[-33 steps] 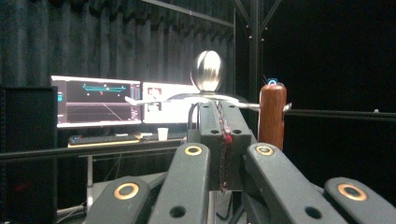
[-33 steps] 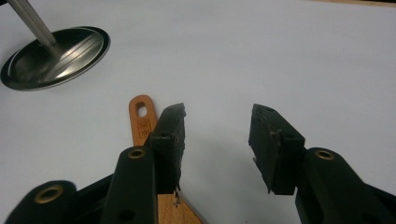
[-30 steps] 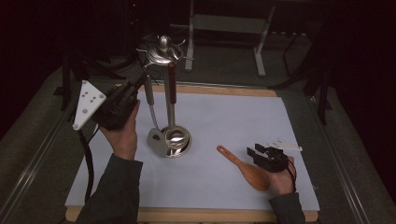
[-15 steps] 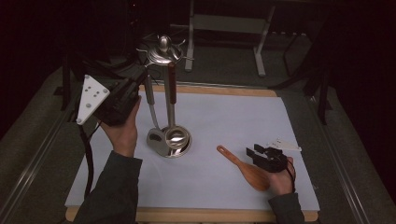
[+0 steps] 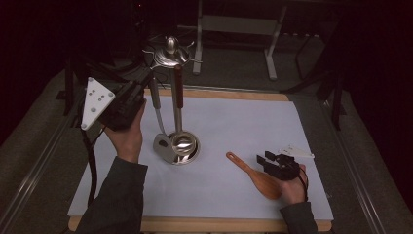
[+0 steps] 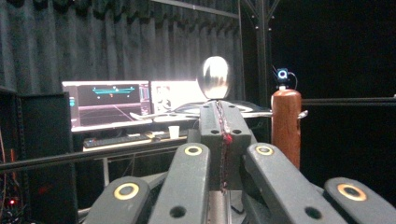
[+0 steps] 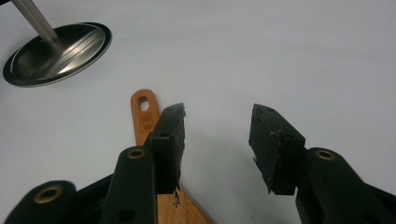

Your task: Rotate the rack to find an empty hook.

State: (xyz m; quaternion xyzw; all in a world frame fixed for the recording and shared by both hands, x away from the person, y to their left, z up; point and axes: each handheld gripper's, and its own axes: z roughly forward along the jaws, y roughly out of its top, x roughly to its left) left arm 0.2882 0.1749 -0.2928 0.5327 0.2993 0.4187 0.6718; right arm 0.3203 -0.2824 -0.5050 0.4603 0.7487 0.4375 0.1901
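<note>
A metal utensil stand rises from a round base on the white mat, with a knob on top. Two utensils hang from it: one grey-handled, one brown-handled. My left gripper is raised level at the grey handle's top. Its jaws are pressed together, with a thin metal strip in their seam; the knob and brown handle stand just beyond. A wooden spatula lies flat at the front right. My right gripper is open low over the mat, its left jaw above the spatula's handle.
The white mat covers a wooden table with a front edge. A metal frame stands behind the table. Lit monitors on a desk show past the stand. The stand's base lies to the upper left of my right gripper.
The left gripper has turned slightly in the hand, so its grey plate now faces the camera more. The right gripper and the wooden spatula have stayed put.
</note>
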